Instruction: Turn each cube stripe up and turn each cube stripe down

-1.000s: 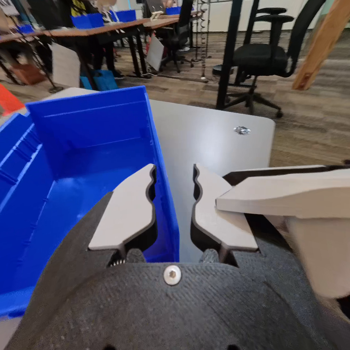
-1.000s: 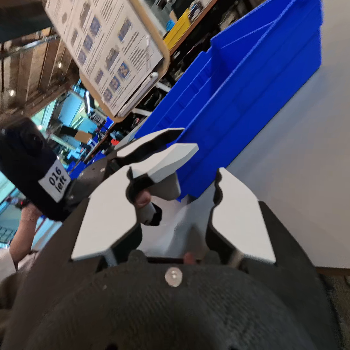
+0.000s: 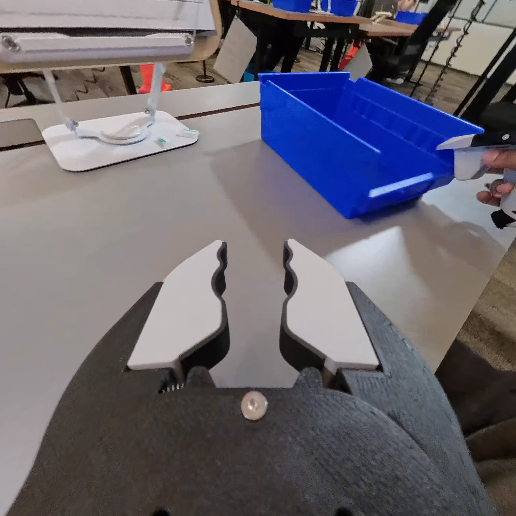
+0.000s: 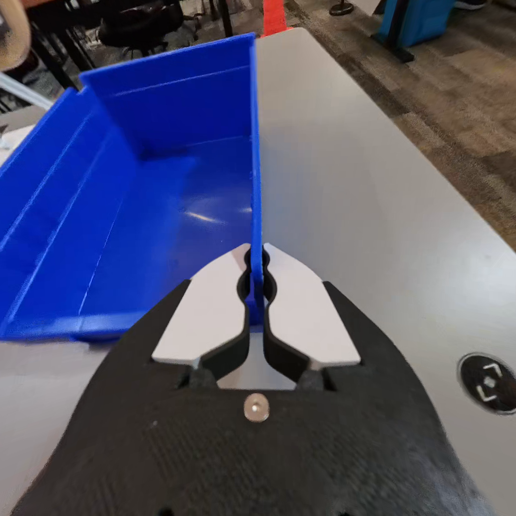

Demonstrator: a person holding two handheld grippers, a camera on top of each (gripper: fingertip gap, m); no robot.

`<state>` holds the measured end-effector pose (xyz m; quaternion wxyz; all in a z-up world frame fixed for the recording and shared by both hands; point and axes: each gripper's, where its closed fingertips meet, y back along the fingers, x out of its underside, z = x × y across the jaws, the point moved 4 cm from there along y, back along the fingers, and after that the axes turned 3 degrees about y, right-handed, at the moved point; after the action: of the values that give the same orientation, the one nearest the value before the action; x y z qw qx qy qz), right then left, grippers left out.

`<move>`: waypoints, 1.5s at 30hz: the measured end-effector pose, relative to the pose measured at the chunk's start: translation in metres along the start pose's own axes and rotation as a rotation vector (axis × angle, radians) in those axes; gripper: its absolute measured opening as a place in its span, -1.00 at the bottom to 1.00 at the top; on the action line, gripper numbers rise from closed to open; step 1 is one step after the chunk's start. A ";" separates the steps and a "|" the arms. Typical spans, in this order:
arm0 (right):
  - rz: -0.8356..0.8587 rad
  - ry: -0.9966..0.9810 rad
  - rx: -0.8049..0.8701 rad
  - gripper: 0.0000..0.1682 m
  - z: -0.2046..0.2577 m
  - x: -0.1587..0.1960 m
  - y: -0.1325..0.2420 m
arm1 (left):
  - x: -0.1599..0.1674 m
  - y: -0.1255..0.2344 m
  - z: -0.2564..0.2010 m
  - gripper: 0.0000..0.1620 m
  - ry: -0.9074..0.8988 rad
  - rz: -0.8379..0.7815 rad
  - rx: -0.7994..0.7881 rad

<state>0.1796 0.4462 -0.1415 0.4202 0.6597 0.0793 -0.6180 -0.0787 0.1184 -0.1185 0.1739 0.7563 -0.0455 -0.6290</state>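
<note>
No cubes show in either view. A blue plastic bin (image 3: 329, 139) stands on the grey table (image 3: 139, 217); nothing shows inside it. My right gripper (image 4: 256, 247) is shut on the bin's right side wall (image 4: 255, 167), one finger inside and one outside. That gripper also shows at the far right of the left wrist view (image 3: 460, 145), at the bin's near corner, held by a hand. My left gripper (image 3: 254, 245) is open and empty, above bare table to the left of the bin.
A white stand base (image 3: 120, 139) with a clipboard (image 3: 106, 30) on it sits at the back left. The table's right edge (image 4: 418, 134) drops to carpet. A round black grommet (image 4: 488, 382) sits in the table near my right gripper. Desks and chairs stand behind.
My left gripper has pulled back from over the bin's wall to bare table on its left. My right gripper has swung round and shut on the bin's side wall.
</note>
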 end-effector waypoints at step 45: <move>-0.265 0.180 -0.655 -0.48 0.211 -0.007 0.046 | 0.036 0.138 0.358 -0.45 0.381 0.518 -0.717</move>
<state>0.0489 0.2822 -0.0897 0.5168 0.5259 0.3945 -0.5483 -0.3973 -0.0947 -0.1610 0.5800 0.7144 0.0198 -0.3910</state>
